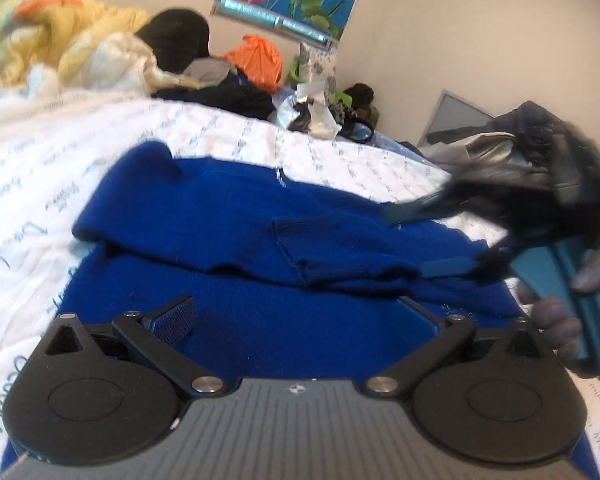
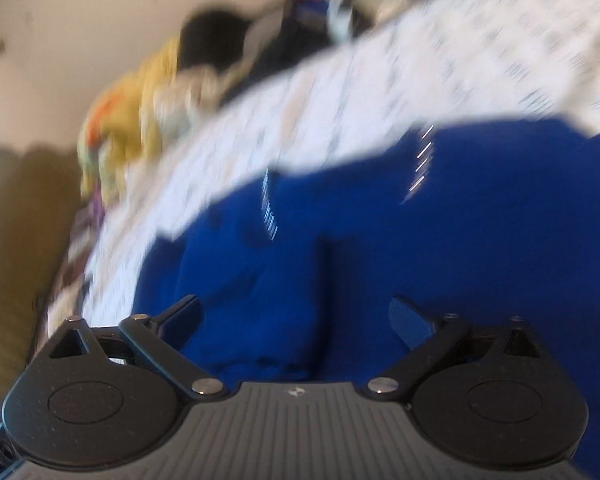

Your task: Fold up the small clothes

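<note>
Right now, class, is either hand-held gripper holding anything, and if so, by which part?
Nothing is held. The left hand-held gripper and the right hand-held gripper both stand open above the blue garment, with no cloth between their fingers.

- My left gripper (image 1: 296,320): grey ribbed body with a small round emblem, two black round-lobed housings, black link arms with silver screws, blue-padded fingers (image 1: 176,316).
- My right gripper (image 2: 296,320) is built the same; seen from the left camera, it has a teal handle.
- Bare-skinned hand (image 1: 560,308), no sleeve visible.
</note>
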Motion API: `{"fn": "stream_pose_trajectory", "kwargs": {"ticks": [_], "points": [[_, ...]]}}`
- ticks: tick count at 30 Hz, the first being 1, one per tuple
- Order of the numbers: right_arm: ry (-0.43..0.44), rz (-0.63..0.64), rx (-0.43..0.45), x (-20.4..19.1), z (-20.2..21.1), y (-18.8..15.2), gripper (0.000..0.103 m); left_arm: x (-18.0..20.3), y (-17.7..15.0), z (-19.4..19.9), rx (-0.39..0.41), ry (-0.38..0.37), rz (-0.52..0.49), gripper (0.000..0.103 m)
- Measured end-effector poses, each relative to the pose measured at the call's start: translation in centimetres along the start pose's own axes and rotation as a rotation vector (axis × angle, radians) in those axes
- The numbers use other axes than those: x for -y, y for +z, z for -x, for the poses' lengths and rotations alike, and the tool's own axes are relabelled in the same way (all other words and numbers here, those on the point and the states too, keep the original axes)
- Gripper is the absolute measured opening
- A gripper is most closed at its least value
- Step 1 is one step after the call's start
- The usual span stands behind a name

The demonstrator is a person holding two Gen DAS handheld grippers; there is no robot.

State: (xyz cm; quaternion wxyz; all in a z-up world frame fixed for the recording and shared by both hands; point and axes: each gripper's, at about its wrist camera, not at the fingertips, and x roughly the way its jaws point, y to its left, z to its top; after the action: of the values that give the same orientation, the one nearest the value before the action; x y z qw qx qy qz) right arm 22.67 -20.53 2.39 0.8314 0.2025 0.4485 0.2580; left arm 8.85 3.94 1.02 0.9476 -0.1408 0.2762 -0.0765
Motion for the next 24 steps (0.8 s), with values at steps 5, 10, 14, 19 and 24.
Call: {"fn": "stream_pose_trajectory", "kwargs": {"ticks": [5,10,14,19,24], "points": [[-0.052,0.013,-0.060,-1.1,-2.3,0.9,0.018,-0.4,0.3,-0.1,0.007,-0.011,0.025,0.103],[-0.044,0.015,-0.048,-0.9,-2.0,0.8,0.006,-0.4,-0.2,-0.1,0.003,-0.024,0.049,0.103],[-0.007,0.082,0.055,-1.8,3.2,1.9,0.004,-0.4,-0.3,0.1,0.009,-0.026,0.052,0.103],[-0.261,0.156,0.101,2.9,8.5,2.7,0.004,-0.5,-0.3,-0.1,0.000,-0.036,0.060,0.103],[-0.245,-0.059,0.046,9.7,7.8,1.1,0.010,-0.5,0.2,0.0,-0.006,-0.017,0.050,0.103]]}}
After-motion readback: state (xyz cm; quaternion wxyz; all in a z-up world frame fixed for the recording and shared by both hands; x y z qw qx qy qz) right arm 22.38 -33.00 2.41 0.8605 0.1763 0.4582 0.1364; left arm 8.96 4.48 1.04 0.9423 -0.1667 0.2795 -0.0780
